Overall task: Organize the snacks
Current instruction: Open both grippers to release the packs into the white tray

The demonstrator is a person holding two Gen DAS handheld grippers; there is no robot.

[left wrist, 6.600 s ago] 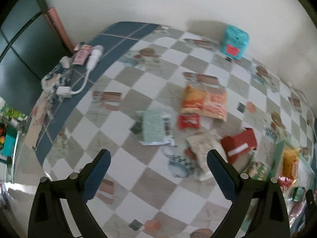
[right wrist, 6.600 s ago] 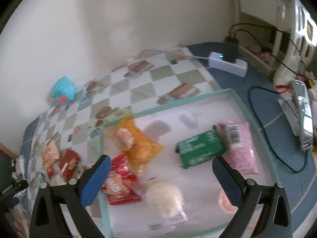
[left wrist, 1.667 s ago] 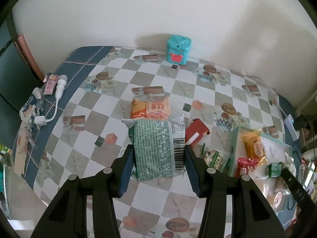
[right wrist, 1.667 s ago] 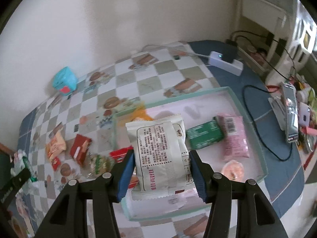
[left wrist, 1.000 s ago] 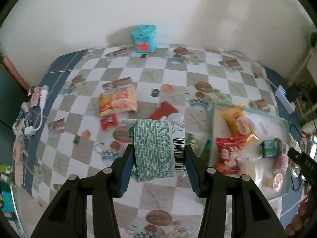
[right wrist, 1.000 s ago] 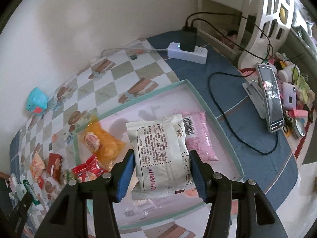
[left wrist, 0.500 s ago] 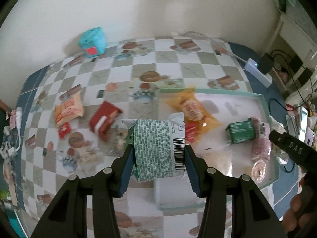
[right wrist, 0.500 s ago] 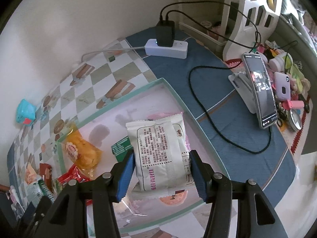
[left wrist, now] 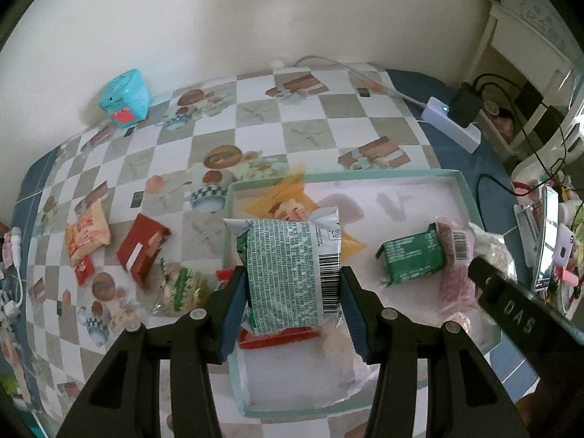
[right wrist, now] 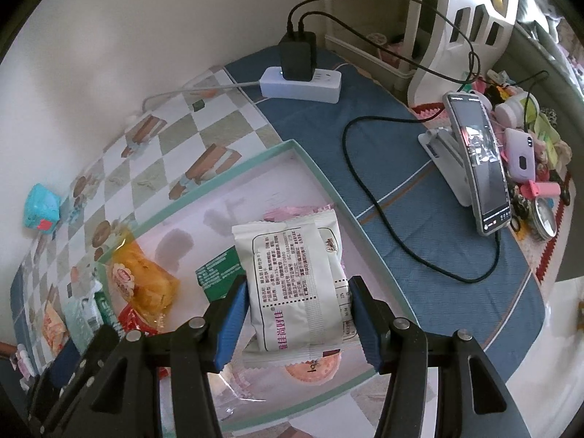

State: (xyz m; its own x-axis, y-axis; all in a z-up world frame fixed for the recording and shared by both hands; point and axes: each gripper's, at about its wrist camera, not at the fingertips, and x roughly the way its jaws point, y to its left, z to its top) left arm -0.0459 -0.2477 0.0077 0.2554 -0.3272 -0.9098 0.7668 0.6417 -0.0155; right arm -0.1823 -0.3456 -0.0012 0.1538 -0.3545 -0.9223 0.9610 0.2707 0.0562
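At the bottom of the left wrist view the left gripper (left wrist: pixel 292 303) clamps a green-printed snack packet (left wrist: pixel 292 273) above the near-left corner of the teal-rimmed tray (left wrist: pixel 467 197). The right gripper (right wrist: pixel 297 314) likewise pinches a white snack packet (right wrist: pixel 295 284) over the tray's right side. Farther off — toward the left edge of the left wrist view — a red packet (left wrist: pixel 142 248) and an orange packet (left wrist: pixel 85 233) lie on the checkered tablecloth (left wrist: pixel 306 135).

Inside the tray (left wrist: pixel 460 182), the far strip and the near left corner are bare and open for a claw. The green packet (left wrist: pixel 412 257), pink packet (left wrist: pixel 454 255) and orange bag (right wrist: pixel 144 284) fill the middle. A black cable (right wrist: pixel 368 197) and a power strip (right wrist: pixel 303 85) crowd the counter (right wrist: pixel 419 255) just beside, perhaps touching the rim.
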